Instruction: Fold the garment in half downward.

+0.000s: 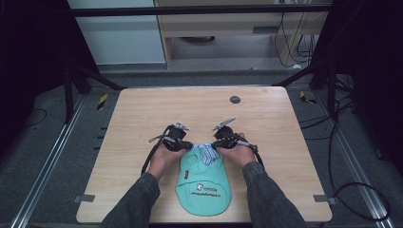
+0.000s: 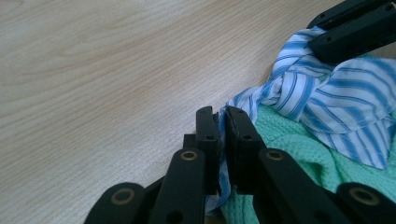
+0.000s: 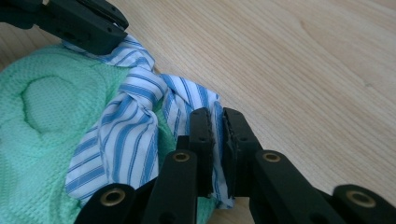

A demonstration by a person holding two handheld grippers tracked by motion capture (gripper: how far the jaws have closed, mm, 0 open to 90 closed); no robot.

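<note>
While both tools gripped, the left gripper (image 2: 223, 122) was clamped on the striped collar (image 2: 327, 100) of a small mint-green garment (image 1: 203, 178); the right gripper (image 3: 218, 122) pinched the same collar's opposite edge. Garment: waffle-knit, printed logo, lying flat at the near middle of the wooden table (image 1: 142, 109), collar end away from the person, between the two hands. Step judged: taking hold at the collar corners. Next move would call for an even, joint lift or pull, keeping both pinches from slipping off the thin fabric.
</note>
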